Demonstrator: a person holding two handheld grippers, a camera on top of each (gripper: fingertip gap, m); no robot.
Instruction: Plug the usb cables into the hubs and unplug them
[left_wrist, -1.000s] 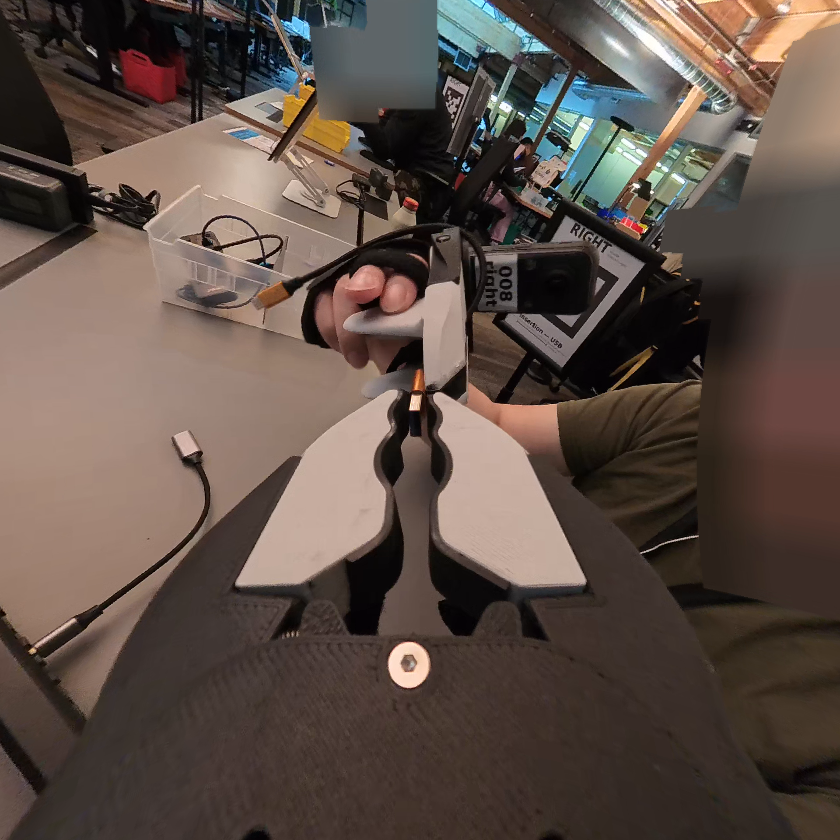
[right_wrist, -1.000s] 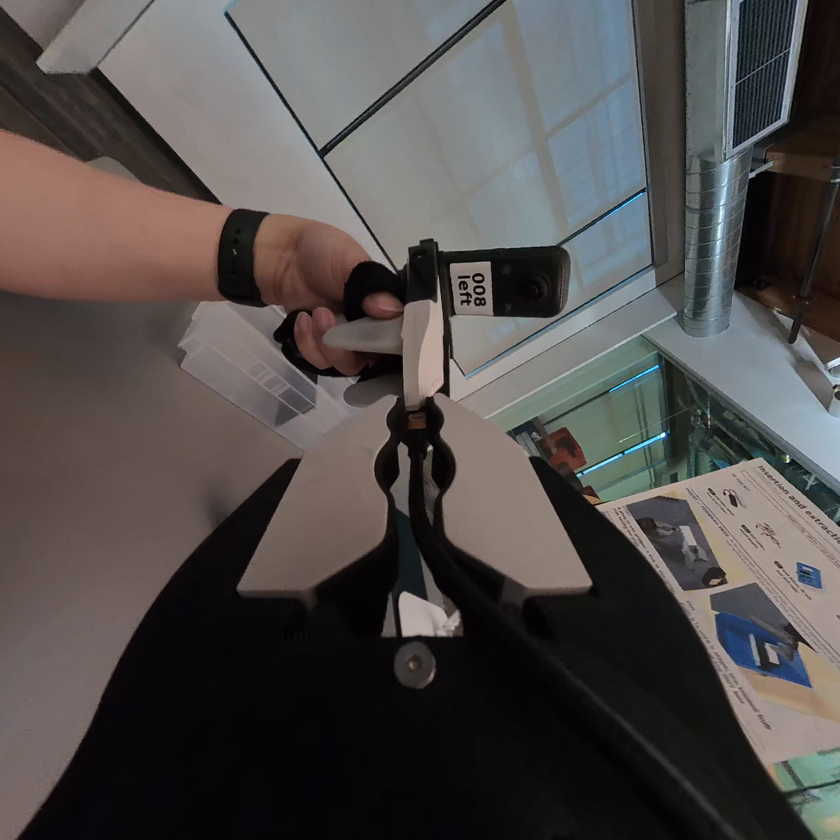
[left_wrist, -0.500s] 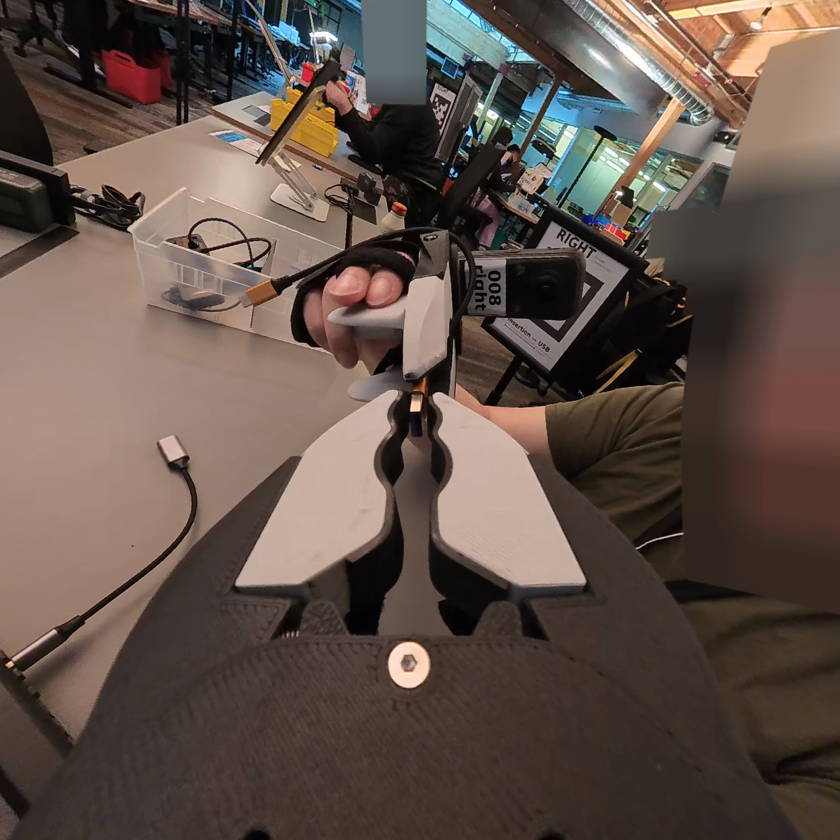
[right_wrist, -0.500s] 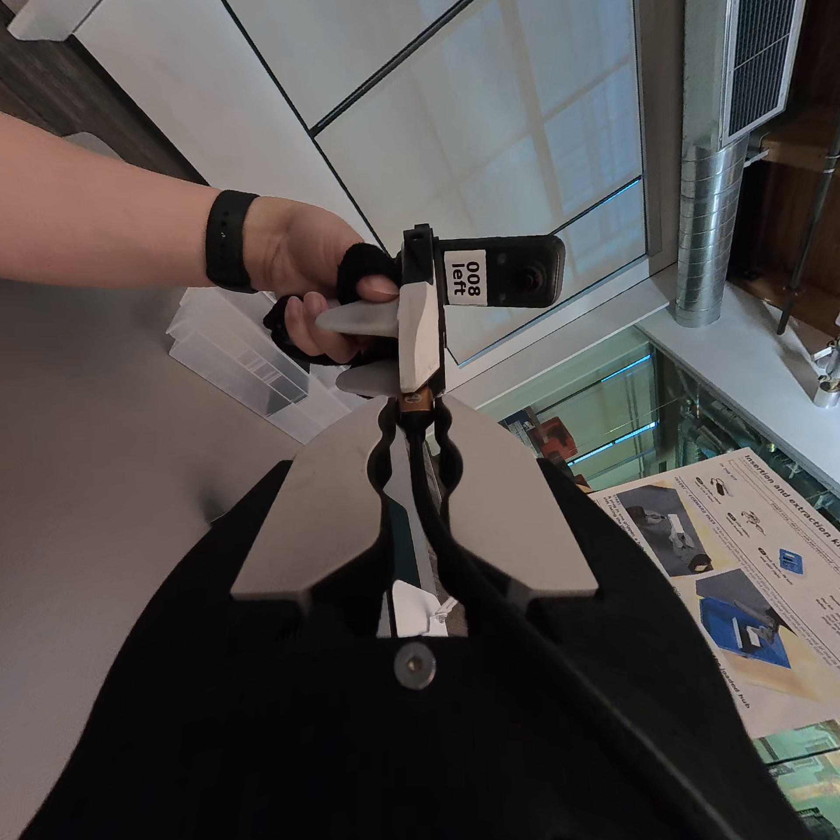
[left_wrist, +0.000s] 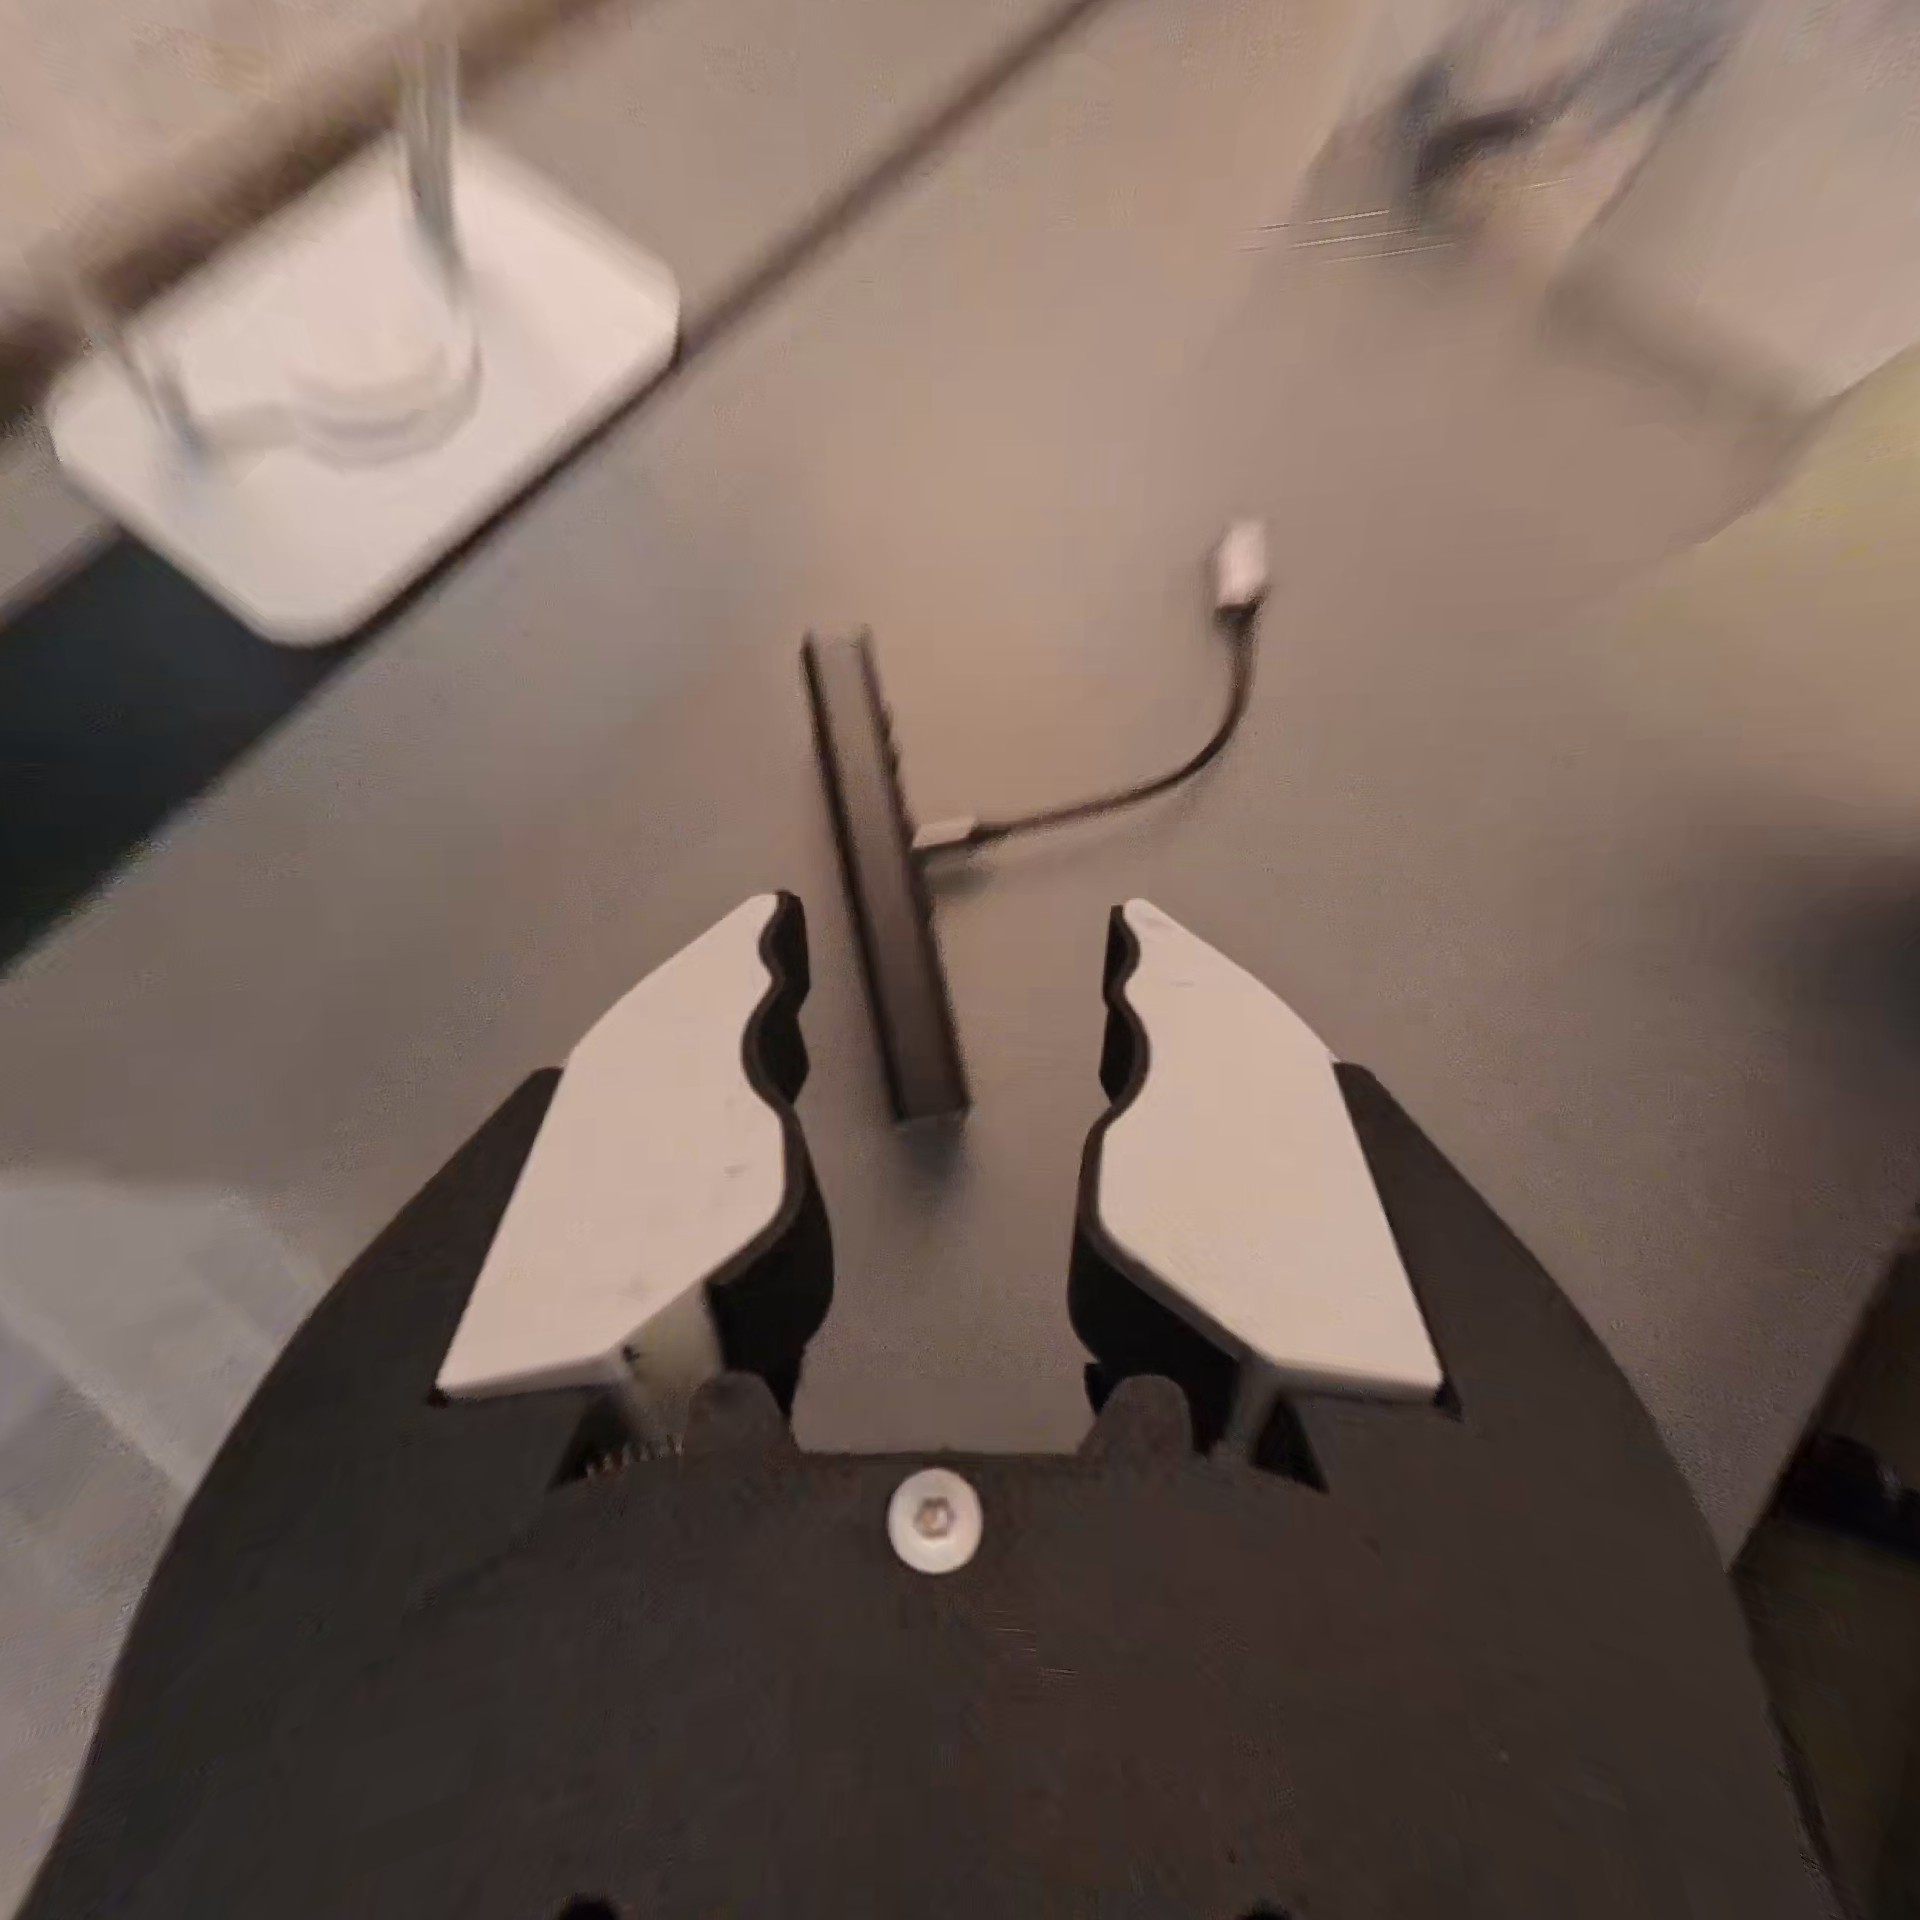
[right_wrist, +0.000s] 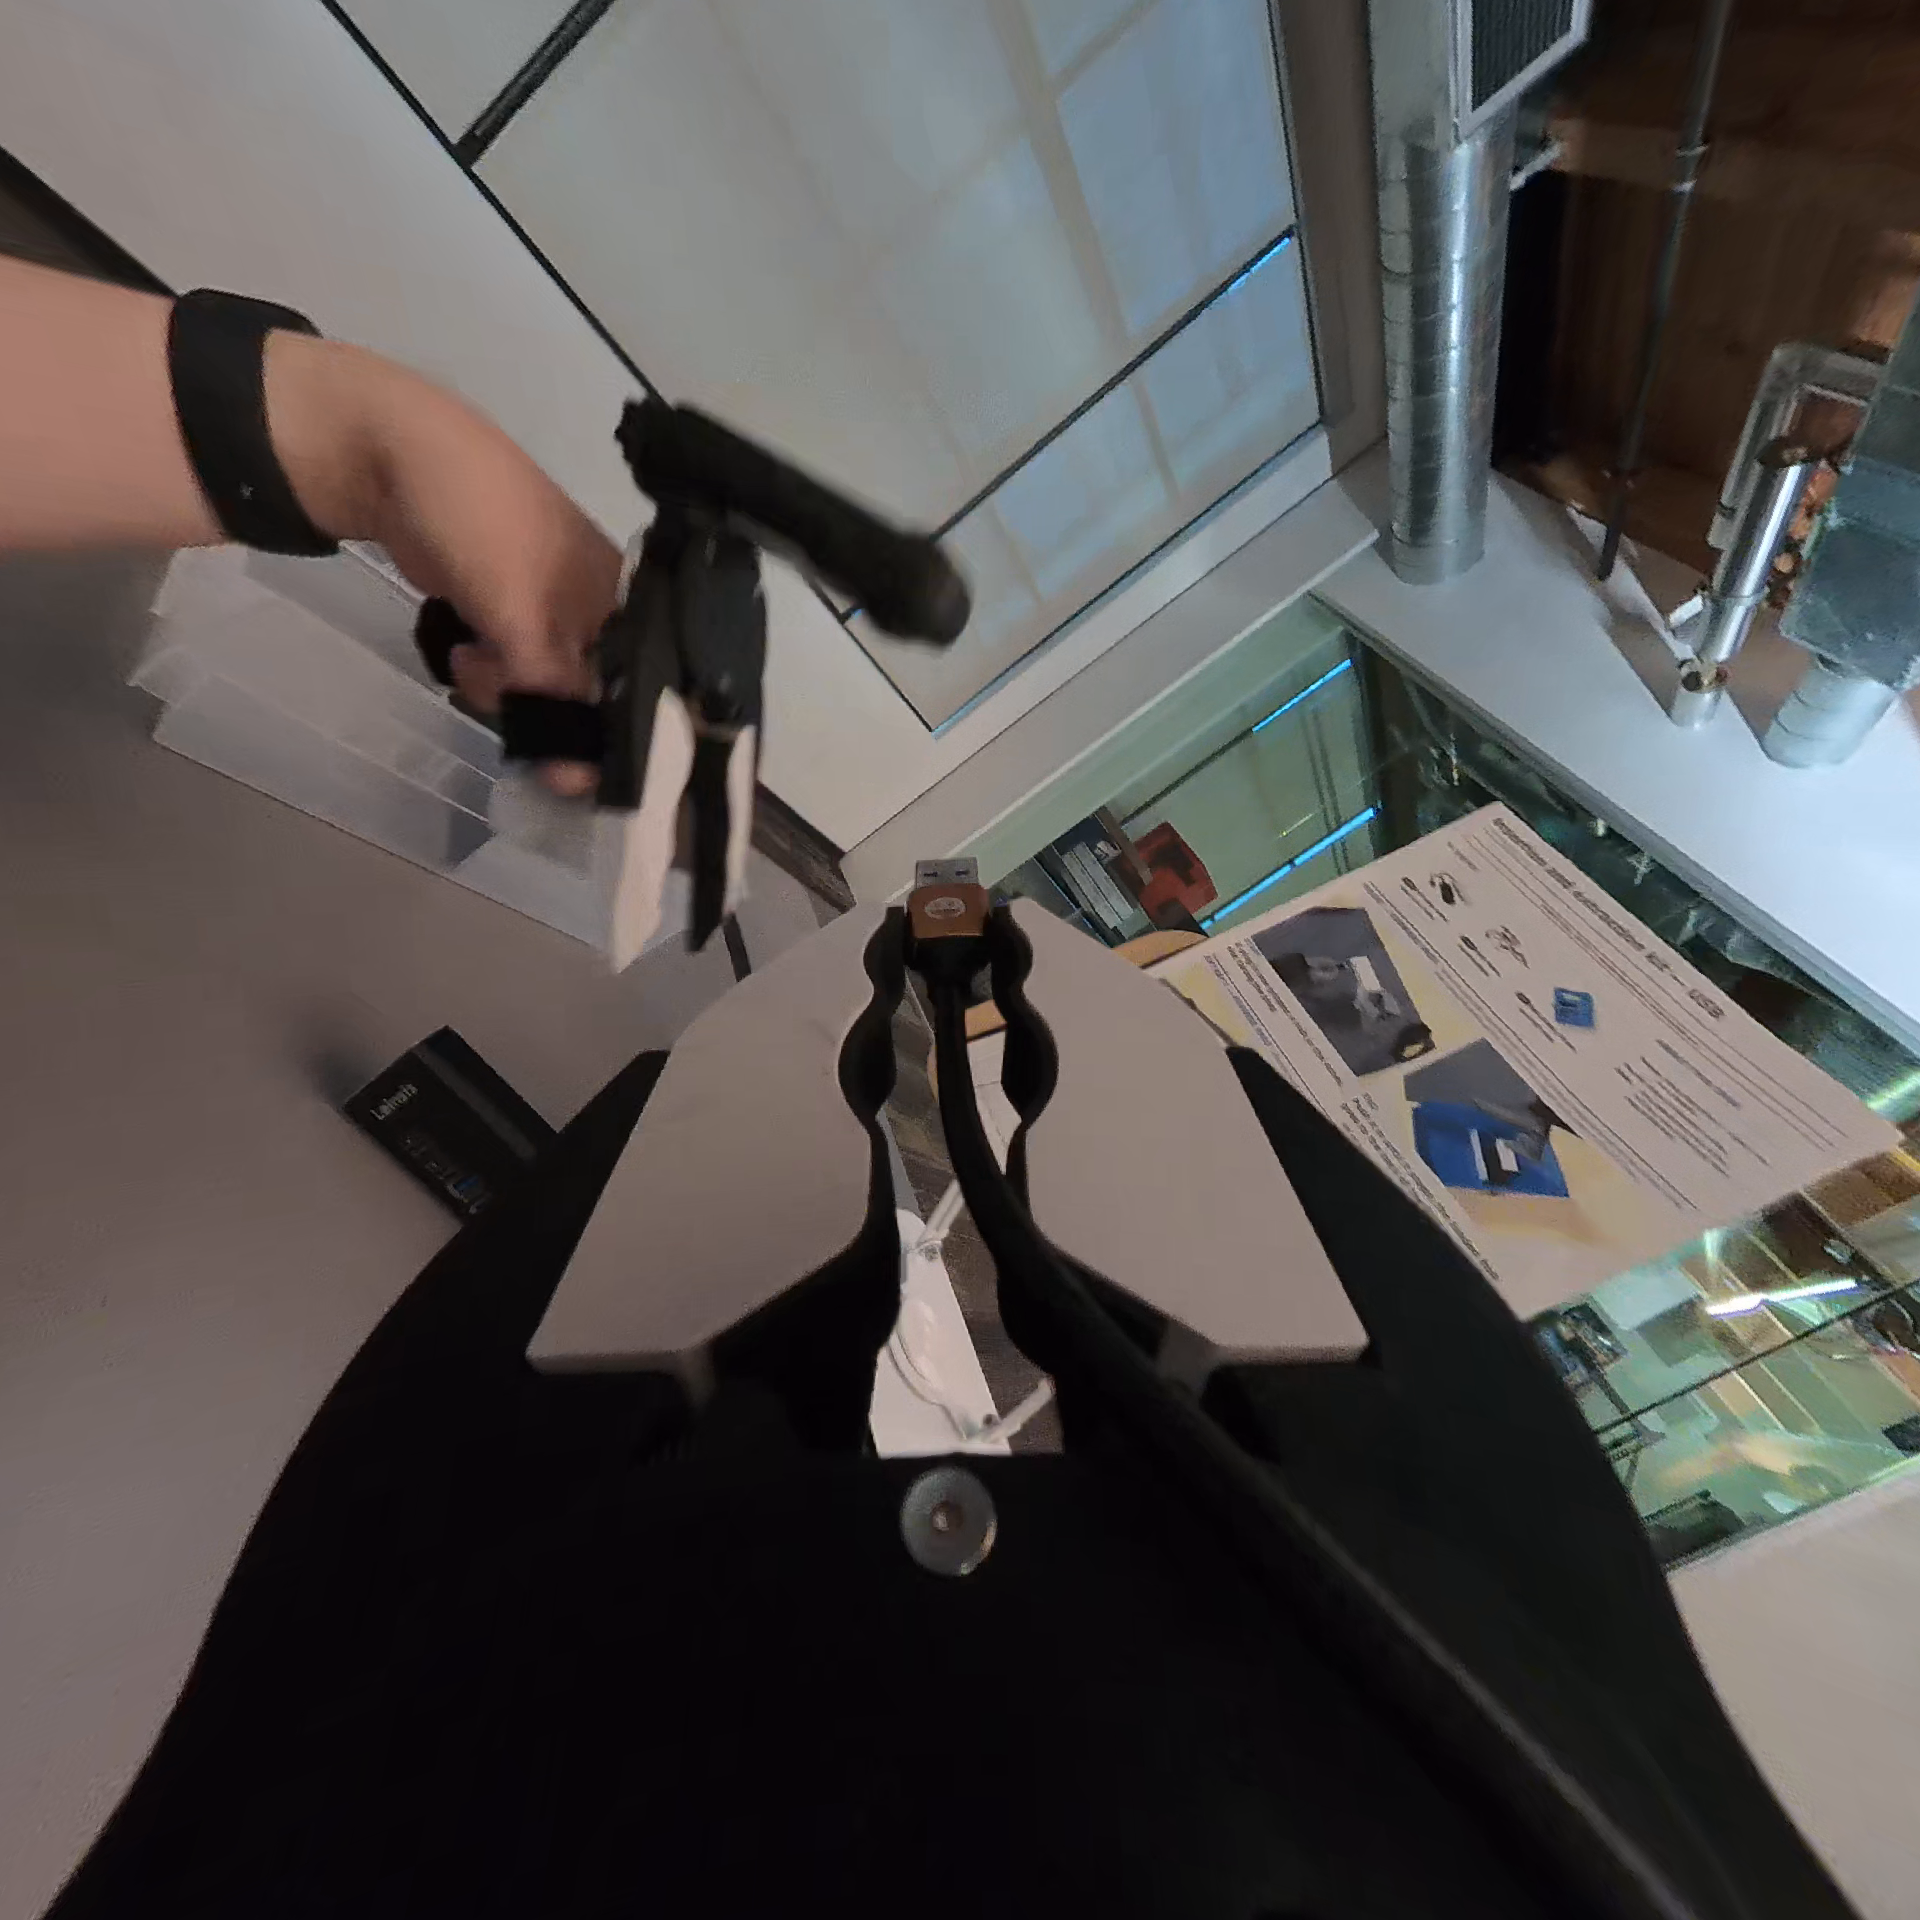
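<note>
In the left wrist view my left gripper (left_wrist: 954, 920) is open and empty, pointing down at the grey table. A slim dark USB hub (left_wrist: 883, 883) lies just beyond and between its fingertips, apart from them. The hub's short cable (left_wrist: 1132, 795) curves right to a silver connector (left_wrist: 1242, 561). In the right wrist view my right gripper (right_wrist: 948, 935) is shut on a copper-coloured USB plug (right_wrist: 945, 909), whose black cable (right_wrist: 971, 1101) runs back between the fingers. The left gripper (right_wrist: 670, 935) hangs to the upper left of it, held by a hand, above the dark hub (right_wrist: 447, 1117).
A white stand base (left_wrist: 364, 384) sits at the far left of the table, and a blurred clear bin (left_wrist: 1662, 260) at the far right. Stacked clear plastic trays (right_wrist: 312, 727) lie behind the hand. A printed poster (right_wrist: 1507, 1039) stands to the right. Left tips to right tips: about 20 cm. My left tips are roughly 25 cm from the silver connector (left_wrist: 1242, 561).
The two grippers met tip to tip around the plug. My left gripper has opened, pulled away and swung down over the hub. The right gripper still holds the plug.
</note>
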